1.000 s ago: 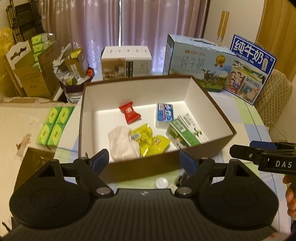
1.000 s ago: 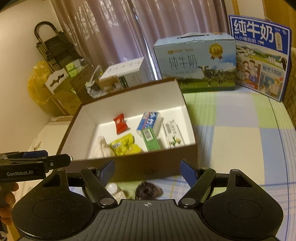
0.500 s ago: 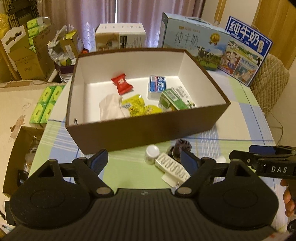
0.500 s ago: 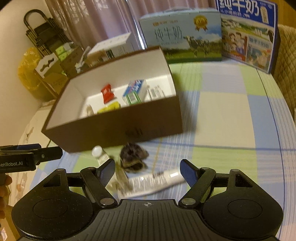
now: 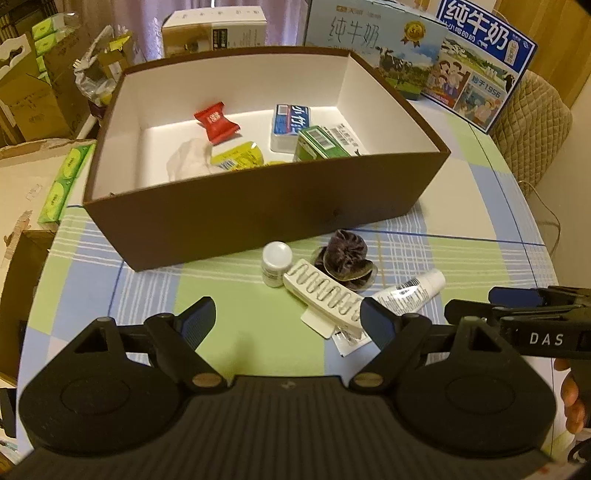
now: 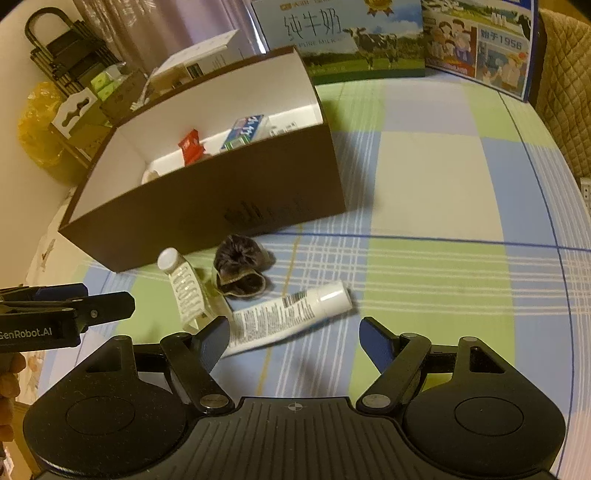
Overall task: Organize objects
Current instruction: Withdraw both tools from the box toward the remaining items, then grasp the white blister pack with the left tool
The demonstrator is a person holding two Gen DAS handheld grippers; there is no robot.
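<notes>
A brown box with a white inside holds a red candy packet, a blue gum pack, a green carton, a yellow packet and a white tissue. On the checked cloth in front of it lie a small white bottle, a white hair clip, a dark scrunchie and a white tube. My left gripper hovers open just short of the clip. My right gripper is open over the tube, touching nothing.
Two milk cartons and a white box stand behind the brown box. Green tissue packs and cardboard boxes crowd the left side. A quilted chair back is at the right. Bare cloth lies right of the box.
Both grippers have sunk and tipped down toward the table. The bottle, clip, scrunchie and tube in front of the box have come fully into view and closer.
</notes>
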